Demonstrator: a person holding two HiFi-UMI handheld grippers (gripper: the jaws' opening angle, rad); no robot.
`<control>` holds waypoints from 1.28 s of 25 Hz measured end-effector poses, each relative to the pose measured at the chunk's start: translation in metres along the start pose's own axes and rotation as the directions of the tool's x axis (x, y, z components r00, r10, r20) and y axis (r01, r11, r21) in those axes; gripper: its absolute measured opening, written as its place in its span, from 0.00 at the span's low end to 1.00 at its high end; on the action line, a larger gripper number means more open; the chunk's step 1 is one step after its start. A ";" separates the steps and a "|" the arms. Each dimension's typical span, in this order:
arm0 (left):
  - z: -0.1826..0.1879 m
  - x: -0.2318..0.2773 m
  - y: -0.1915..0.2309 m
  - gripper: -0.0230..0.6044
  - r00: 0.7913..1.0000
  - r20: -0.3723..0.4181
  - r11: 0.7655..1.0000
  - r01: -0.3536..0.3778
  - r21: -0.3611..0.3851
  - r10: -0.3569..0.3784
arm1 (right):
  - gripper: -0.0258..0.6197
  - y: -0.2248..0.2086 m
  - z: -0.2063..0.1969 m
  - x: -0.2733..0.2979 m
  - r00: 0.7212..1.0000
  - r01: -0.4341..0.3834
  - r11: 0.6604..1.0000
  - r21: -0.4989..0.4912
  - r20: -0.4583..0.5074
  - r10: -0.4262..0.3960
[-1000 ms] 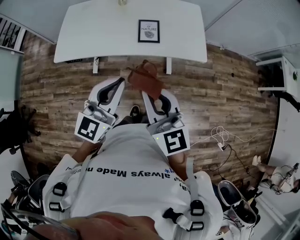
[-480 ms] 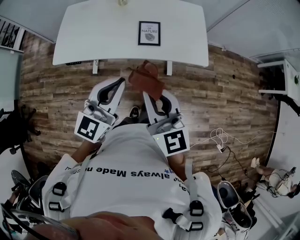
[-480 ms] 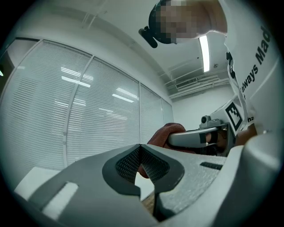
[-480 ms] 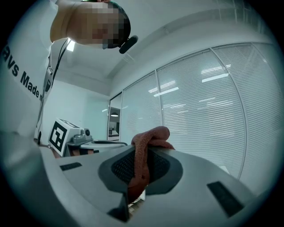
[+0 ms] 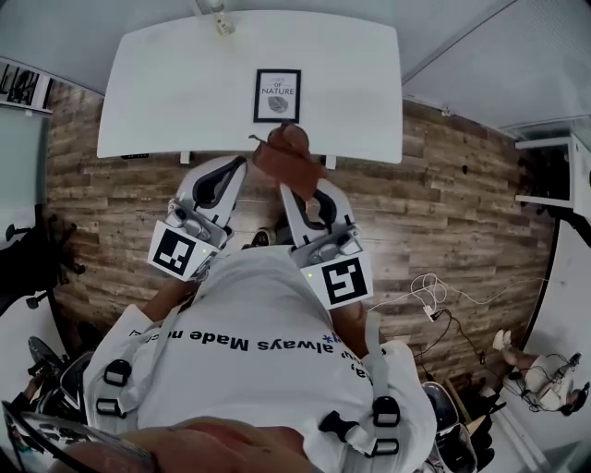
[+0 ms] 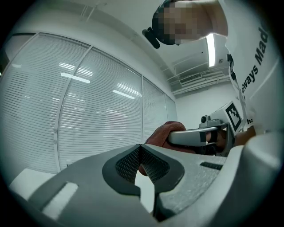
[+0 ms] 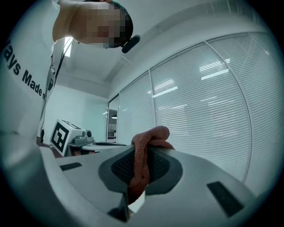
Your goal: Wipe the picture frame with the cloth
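A black picture frame with a white print lies flat on the white table, near its front edge. My right gripper is shut on a reddish-brown cloth that bunches above its tips, just short of the table's front edge and below the frame. In the right gripper view the cloth is pinched between the dark pads. My left gripper is held beside it, over the wooden floor, its jaws closed together with nothing in them. The left gripper view shows the cloth behind its tips.
A small pale object stands at the table's far edge. Wood-plank floor surrounds the table. Cables lie on the floor at right, chairs at left. Both gripper views face window blinds.
The table and frame have drawn closer and lower in the head view. The cloth in my right gripper now reaches the table's front edge. Both grippers keep the same pose.
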State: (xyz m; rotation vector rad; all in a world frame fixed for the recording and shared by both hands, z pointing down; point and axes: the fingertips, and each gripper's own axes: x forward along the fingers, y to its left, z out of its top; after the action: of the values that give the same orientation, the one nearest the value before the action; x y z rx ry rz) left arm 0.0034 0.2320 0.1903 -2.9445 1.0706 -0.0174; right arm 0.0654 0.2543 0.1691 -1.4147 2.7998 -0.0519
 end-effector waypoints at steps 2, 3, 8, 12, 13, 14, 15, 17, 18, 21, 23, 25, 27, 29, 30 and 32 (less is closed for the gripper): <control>0.001 0.025 0.006 0.04 1.000 -0.002 1.000 -0.011 0.002 0.011 | 0.06 -0.026 0.000 0.006 1.000 -0.007 1.000 0.001 -0.004 0.007; 0.002 0.036 0.009 0.04 1.000 0.000 1.000 -0.019 0.004 0.019 | 0.06 -0.038 0.001 0.008 1.000 -0.010 1.000 0.002 -0.002 0.010; 0.003 0.066 0.023 0.04 0.997 -0.017 0.998 -0.069 0.012 0.069 | 0.06 -0.076 0.002 0.020 1.000 -0.027 1.000 0.003 -0.005 0.027; -0.004 0.080 0.038 0.04 0.994 -0.037 0.994 -0.106 0.003 0.106 | 0.06 -0.092 -0.004 0.038 0.998 -0.055 0.998 0.027 -0.014 0.055; -0.007 0.083 0.044 0.04 0.993 -0.039 0.994 -0.110 0.006 0.110 | 0.06 -0.095 -0.006 0.044 0.998 -0.065 0.997 0.029 -0.016 0.065; -0.010 0.085 0.049 0.04 0.993 -0.041 0.993 -0.114 0.005 0.114 | 0.06 -0.097 -0.007 0.050 0.997 -0.073 0.997 0.031 -0.019 0.074; -0.012 0.088 0.055 0.04 0.992 -0.045 0.993 -0.119 0.002 0.119 | 0.06 -0.099 -0.009 0.057 0.996 -0.080 0.996 0.034 -0.022 0.081; -0.015 0.091 0.066 0.04 0.991 -0.052 0.992 -0.126 -0.004 0.126 | 0.06 -0.101 -0.011 0.070 0.996 -0.087 0.995 0.043 -0.027 0.088; -0.016 0.092 0.072 0.04 0.990 -0.055 0.992 -0.128 -0.010 0.127 | 0.06 -0.102 -0.011 0.076 0.995 -0.089 0.995 0.045 -0.031 0.090; -0.017 0.097 0.092 0.04 0.991 -0.061 0.992 -0.125 -0.027 0.123 | 0.06 -0.101 -0.012 0.097 0.994 -0.098 0.995 0.037 -0.039 0.099; -0.018 0.101 0.109 0.04 0.991 -0.059 0.992 -0.122 -0.035 0.120 | 0.06 -0.101 -0.012 0.115 0.994 -0.100 0.995 0.029 -0.043 0.102; -0.019 0.105 0.128 0.04 0.992 -0.051 0.992 -0.118 -0.033 0.116 | 0.06 -0.103 -0.013 0.136 0.994 -0.097 0.995 0.025 -0.051 0.098; -0.019 0.109 0.149 0.04 0.993 -0.045 0.993 -0.115 -0.033 0.113 | 0.06 -0.104 -0.013 0.157 0.994 -0.092 0.996 0.020 -0.061 0.094; -0.020 0.108 0.169 0.04 0.993 -0.043 0.993 -0.111 -0.036 0.109 | 0.06 -0.101 -0.011 0.179 0.993 -0.092 0.996 0.003 -0.068 0.092; -0.021 0.106 0.179 0.04 0.993 -0.042 0.993 -0.108 -0.041 0.107 | 0.06 -0.098 -0.010 0.190 0.993 -0.092 0.996 -0.007 -0.070 0.091; -0.020 0.099 0.199 0.04 0.995 -0.036 0.994 -0.100 -0.052 0.098 | 0.06 -0.091 -0.007 0.212 0.994 -0.088 0.996 -0.019 -0.072 0.086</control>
State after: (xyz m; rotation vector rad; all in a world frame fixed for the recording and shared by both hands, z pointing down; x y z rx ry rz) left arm -0.0482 0.0158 0.2091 -2.9439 1.2397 -0.0375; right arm 0.0130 0.0298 0.1816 -1.3194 2.9253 -0.0724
